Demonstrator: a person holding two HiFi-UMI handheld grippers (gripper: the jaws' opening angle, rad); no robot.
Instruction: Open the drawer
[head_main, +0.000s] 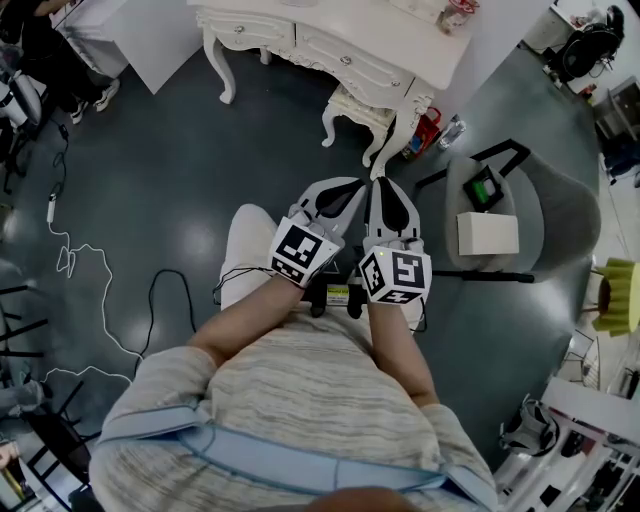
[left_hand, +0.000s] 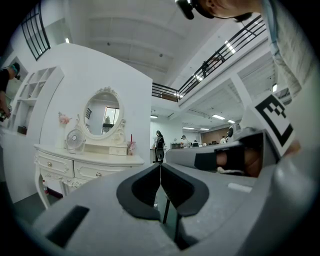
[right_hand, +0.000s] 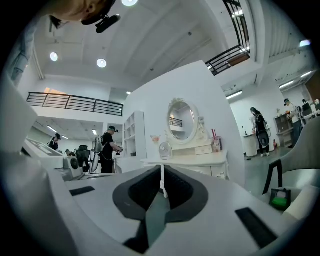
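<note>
White dressing table (head_main: 345, 55) well ahead — left tongs (left_hand: 160, 169) and right tongs (right_hand: 162, 172) both closed, empty.

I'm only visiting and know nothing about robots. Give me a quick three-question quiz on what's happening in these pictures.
1. True or false: the left tool is gripping a drawer knob.
2. Which piece of furniture do both tools point toward? A) a dressing table B) a sofa C) a fridge
3. Fill in: the jaws of the right tool are ____.

Key: 1 false, it is shut on nothing. 2 A, the white dressing table with the oval mirror. 3 shut.
</note>
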